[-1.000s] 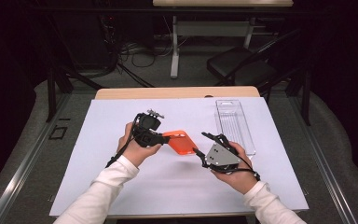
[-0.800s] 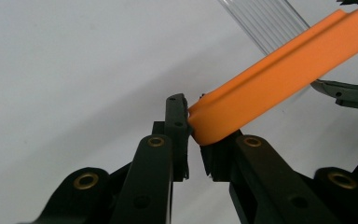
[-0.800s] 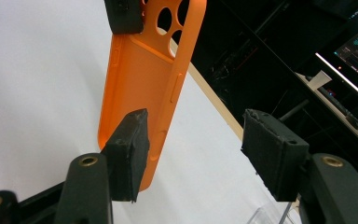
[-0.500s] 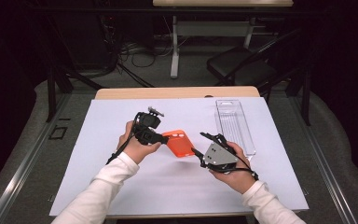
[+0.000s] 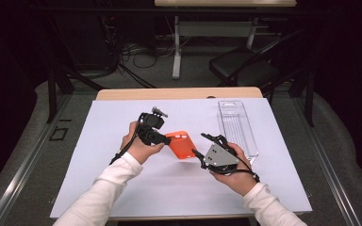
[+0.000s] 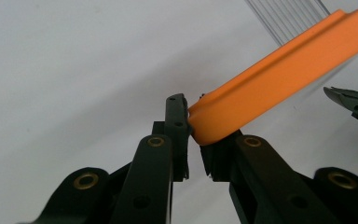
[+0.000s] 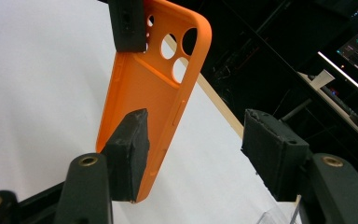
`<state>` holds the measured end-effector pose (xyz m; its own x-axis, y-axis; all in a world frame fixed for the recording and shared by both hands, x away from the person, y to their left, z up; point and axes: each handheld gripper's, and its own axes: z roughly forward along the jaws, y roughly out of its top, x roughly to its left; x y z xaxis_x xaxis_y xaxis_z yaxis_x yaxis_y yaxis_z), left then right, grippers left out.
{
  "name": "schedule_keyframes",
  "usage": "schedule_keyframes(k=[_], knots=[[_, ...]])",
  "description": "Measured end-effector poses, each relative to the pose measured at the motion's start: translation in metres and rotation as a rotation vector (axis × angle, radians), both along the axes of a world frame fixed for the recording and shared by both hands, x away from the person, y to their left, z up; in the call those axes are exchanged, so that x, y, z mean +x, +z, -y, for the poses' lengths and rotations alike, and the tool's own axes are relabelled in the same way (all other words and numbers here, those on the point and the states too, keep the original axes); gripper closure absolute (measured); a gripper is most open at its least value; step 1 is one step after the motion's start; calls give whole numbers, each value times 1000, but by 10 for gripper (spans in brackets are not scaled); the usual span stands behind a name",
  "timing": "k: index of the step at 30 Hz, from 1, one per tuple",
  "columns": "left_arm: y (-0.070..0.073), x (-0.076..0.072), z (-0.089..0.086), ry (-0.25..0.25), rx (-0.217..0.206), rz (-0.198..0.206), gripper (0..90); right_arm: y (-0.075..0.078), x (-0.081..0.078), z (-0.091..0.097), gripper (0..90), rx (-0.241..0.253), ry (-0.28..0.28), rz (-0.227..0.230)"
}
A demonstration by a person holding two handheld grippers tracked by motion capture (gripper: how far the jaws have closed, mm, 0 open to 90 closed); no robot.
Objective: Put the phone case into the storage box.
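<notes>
Orange phone case [image 5: 181,144] is hanging lifted above the white table sheet [image 5: 99,155], mid-table, between the two hands. Soft-looking, matte, rounded corners; three round camera holes [image 7: 175,49] near one end, raised rim along the edge. Left gripper [image 5: 162,139] is pinching the case's left corner [image 6: 205,126], jaws clenched on it. Right gripper [image 5: 199,153] is sitting just right of the case, jaws spread wide and gripping nothing. Clear plastic tray [image 5: 238,127] is lying far right.

On my white-covered wooden bench [image 5: 122,188] a clear plastic packaging tray [image 5: 237,126] lies at the right; behind it stands a black chair [image 5: 245,70].
</notes>
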<state>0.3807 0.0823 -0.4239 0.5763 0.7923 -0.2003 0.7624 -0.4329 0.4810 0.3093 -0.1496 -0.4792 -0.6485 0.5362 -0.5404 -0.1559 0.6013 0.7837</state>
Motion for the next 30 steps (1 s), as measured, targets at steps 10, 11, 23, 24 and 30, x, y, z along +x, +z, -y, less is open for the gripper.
schedule_keyframes(k=[10,11,23,24,30], knots=[[-2,1,7,-7,8,2,820,0,1,-4,444,11,-3,-11],[-3,1,7,-7,6,0,820,0,1,-5,445,5,-5,4],[-7,2,16,-19,16,-2,820,4,4,-14,457,-6,4,14],[-7,2,16,-21,18,-1,820,3,4,-15,458,-4,5,11],[-7,0,21,-30,22,-2,820,2,6,-18,513,-19,7,-33]])
